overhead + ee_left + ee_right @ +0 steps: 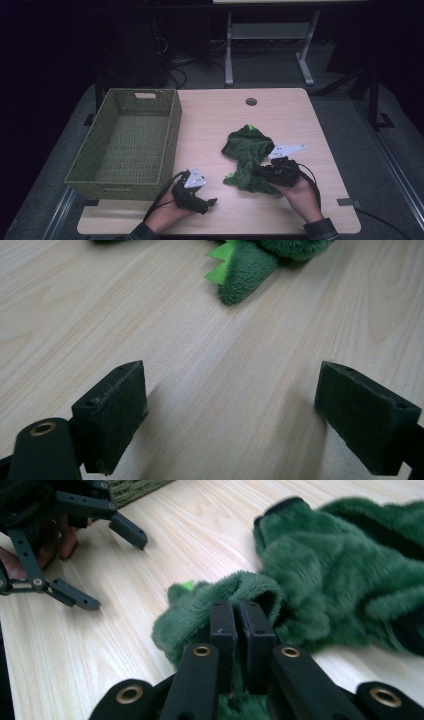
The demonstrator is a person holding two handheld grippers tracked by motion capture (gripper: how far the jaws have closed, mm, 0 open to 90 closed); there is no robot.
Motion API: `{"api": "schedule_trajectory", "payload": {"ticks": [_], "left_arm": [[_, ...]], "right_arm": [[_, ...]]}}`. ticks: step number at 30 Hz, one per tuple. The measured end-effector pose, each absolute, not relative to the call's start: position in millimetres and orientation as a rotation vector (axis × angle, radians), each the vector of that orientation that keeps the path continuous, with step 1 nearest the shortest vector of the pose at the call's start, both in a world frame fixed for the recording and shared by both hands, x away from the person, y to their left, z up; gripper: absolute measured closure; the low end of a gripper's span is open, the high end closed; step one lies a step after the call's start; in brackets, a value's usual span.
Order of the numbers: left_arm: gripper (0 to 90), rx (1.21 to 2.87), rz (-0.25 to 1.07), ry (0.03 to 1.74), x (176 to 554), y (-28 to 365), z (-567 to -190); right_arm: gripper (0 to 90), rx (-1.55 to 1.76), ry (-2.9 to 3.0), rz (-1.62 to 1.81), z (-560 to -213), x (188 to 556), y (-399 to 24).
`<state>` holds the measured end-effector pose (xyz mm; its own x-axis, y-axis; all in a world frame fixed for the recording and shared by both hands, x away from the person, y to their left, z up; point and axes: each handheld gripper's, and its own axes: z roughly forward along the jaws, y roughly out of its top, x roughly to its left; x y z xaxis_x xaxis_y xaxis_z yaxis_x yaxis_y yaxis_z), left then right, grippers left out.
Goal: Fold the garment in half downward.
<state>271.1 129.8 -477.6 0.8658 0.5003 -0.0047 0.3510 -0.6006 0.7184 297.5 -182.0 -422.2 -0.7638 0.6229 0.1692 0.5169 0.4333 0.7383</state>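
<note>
Dark floor, cables and the legs of another stand are seen behind a pale wood-grain desk (300,125), which has a round cable hole near its far edge.

At the right gripper (235,625), the jaws are pressed together on a fold of a fluffy dark green plush garment (340,575); in the high view this gripper (262,171) is seen at about 4 o'clock of the desk's middle, biting the near end of the garment (248,150). The cloth lies crumpled, right of centre, with small bright green felt spikes (220,265) at its near tip. At the left gripper (230,410), the jaws are spread wide over bare wood and nothing is held; it rests near the desk's front edge at about 7 o'clock (207,202), apart from the garment's tip.

A woven olive-green rectangular basket (172,125) with cut-out handles stands at 9 o'clock on the desk's left side, and nothing is seen in it.

The step in hand is judged to be the taking up of the garment, the pinch being made and the cloth not yet lifted clear. Next, a lift high enough to clear the basket's near wall seems called for, perhaps with the trailing part gathered by the open jaws.

No brand, label or writing can be read.
</note>
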Motion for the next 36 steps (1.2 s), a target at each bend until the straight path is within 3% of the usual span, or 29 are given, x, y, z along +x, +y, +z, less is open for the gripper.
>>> {"api": "schedule_trajectory", "payload": {"ticks": [9, 16, 28, 36], "left_arm": [[12.6, 2.274, 0.253, 0.611, 271, 130, -478], [12.6, 2.271, 0.257, 0.611, 271, 130, -478], [12.6, 2.273, 0.253, 0.612, 271, 130, -478], [12.6, 2.274, 0.256, 0.609, 271, 130, -478]], "right_arm": [[86.9, 1.044, 2.527, 1.223, -425, 294, -199], [88.8, 0.975, 2.508, 1.285, -409, 301, -184], [89.6, 1.047, 2.63, 1.058, -456, 321, -172], [80.1, 1.069, 2.528, 1.1, -436, 310, -194]]}}
